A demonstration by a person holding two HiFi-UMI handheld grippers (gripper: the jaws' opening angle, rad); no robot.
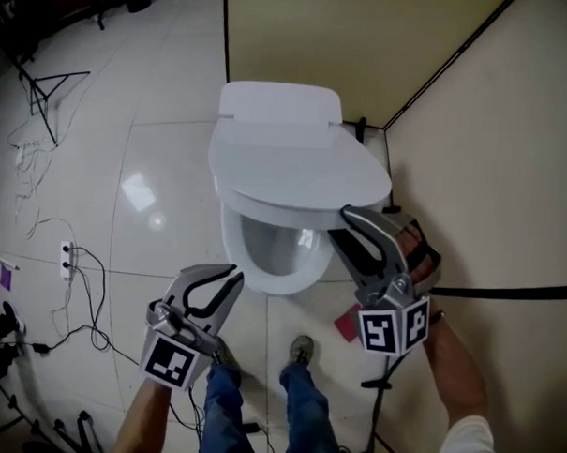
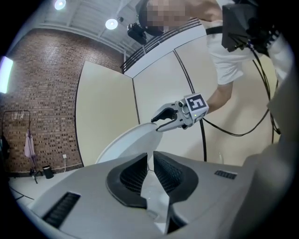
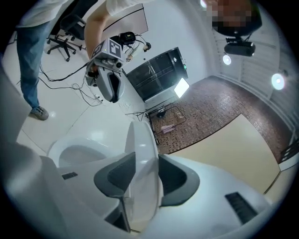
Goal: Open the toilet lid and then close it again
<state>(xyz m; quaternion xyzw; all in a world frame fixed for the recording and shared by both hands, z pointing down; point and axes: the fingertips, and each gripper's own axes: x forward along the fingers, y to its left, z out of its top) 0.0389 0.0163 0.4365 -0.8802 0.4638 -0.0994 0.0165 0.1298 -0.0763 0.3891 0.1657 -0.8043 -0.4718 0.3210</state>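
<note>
My right gripper (image 1: 340,223) clamps the edge of the white oval plastic toilet lid (image 1: 295,170), seemingly half-raised. My left gripper (image 1: 234,275) is closed and empty, near the white ceramic bowl (image 1: 279,286).

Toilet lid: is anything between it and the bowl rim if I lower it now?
Nothing visible lies on the bowl rim. Only the right gripper itself: its fingers clamp the edge of the toilet lid, one on the underside. The left gripper, shut, hangs clear in front.
</note>
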